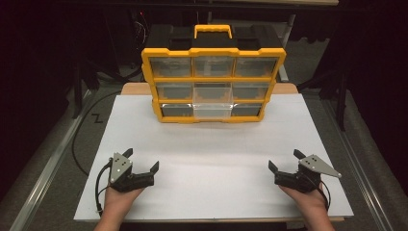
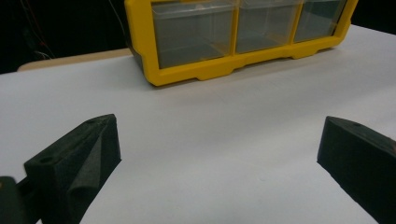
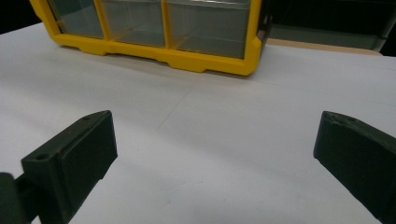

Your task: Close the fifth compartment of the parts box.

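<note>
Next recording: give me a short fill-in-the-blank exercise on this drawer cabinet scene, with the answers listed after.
1. The drawer cabinet has a frame coloured ____.
2. Its clear drawers form three rows of ____.
3. The bottom-row ____ drawer sticks out toward the person.
4. Both the left gripper and the right gripper have jaws that are ____.

Answers: yellow; three; middle; open

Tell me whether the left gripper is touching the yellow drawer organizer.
Apart. The high view shows the left gripper near the front of the white table, with a wide bare stretch between it and the yellow drawer organizer at the far end.
</note>
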